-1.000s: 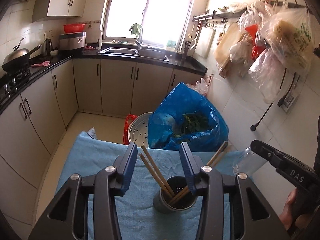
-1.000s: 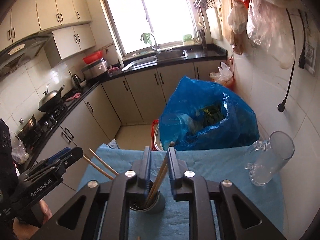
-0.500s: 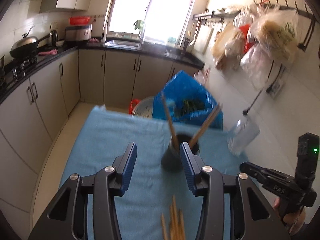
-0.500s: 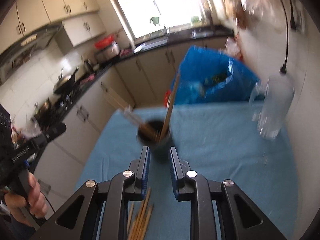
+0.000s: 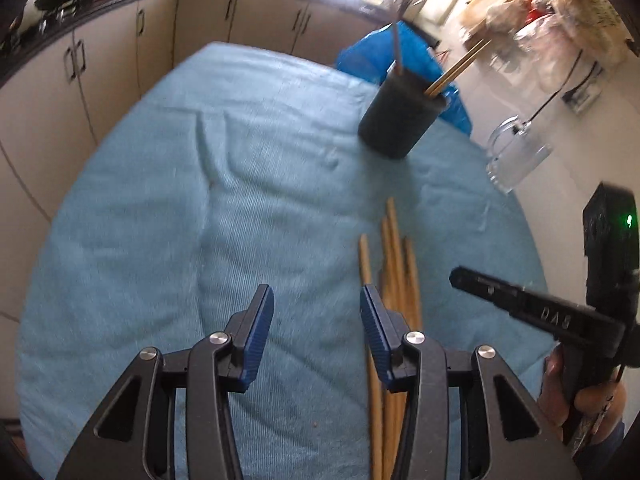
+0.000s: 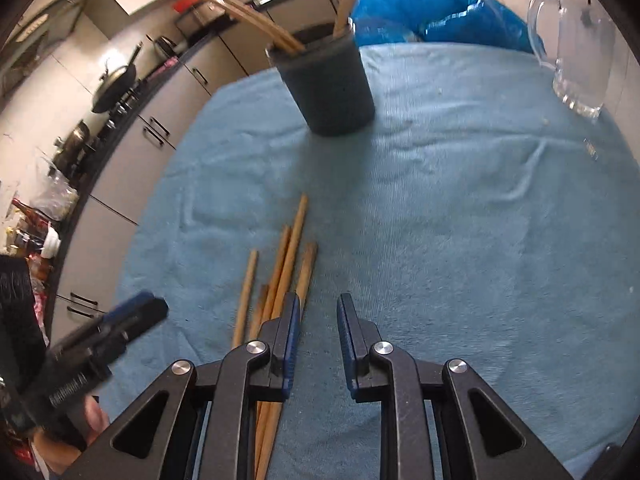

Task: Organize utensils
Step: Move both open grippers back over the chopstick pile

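Observation:
A dark cylindrical utensil holder (image 5: 400, 114) (image 6: 326, 84) stands on the blue cloth with a few chopsticks (image 5: 456, 70) (image 6: 244, 10) leaning in it. Several loose wooden chopsticks (image 5: 394, 264) (image 6: 290, 256) lie flat on the cloth nearer me. My left gripper (image 5: 317, 320) is open and empty, hovering just left of the loose chopsticks. My right gripper (image 6: 318, 322) is open a little and empty, just right of the same chopsticks. Each gripper shows at the edge of the other's view (image 5: 532, 312) (image 6: 108, 328).
The blue cloth (image 5: 180, 200) covers the table. A clear glass mug (image 5: 516, 156) (image 6: 576, 40) stands at the right edge by the wall. A blue plastic bag (image 6: 432, 8) sits beyond the table. Kitchen cabinets (image 5: 108, 52) run along the left.
Both grippers have pulled back from the holder and tilted down toward the cloth. The right gripper released its chopstick, which stays in the holder. The loose chopsticks have come into view.

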Demonstrator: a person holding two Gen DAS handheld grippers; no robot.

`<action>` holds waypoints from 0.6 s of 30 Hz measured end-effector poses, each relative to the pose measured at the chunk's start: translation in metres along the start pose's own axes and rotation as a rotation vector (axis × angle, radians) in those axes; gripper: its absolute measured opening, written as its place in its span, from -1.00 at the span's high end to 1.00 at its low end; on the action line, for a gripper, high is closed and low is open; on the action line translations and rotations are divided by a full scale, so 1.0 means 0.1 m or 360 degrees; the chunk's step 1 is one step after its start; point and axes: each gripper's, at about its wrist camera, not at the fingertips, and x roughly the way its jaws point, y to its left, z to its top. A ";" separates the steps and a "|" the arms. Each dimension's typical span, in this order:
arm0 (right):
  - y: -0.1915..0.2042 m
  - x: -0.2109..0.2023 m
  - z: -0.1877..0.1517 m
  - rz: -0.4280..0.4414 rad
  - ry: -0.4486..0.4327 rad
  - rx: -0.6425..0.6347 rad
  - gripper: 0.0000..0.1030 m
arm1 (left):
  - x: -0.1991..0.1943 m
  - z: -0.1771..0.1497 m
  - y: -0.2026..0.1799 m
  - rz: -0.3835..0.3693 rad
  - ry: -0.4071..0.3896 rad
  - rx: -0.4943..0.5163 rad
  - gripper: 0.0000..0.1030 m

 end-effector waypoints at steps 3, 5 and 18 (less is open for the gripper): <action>0.00 0.12 0.04 -0.0069 0.0022 0.0003 0.60 | 0.04 -0.06 0.00 0.0035 0.0031 0.0013 0.16; -0.01 0.20 0.09 -0.0091 0.0037 0.0015 0.60 | 0.04 -0.07 0.00 0.0043 0.0037 0.0020 0.16; 0.24 0.46 0.25 -0.0307 0.0075 -0.0075 0.80 | 0.11 -0.03 0.10 0.0062 0.0062 0.0000 0.16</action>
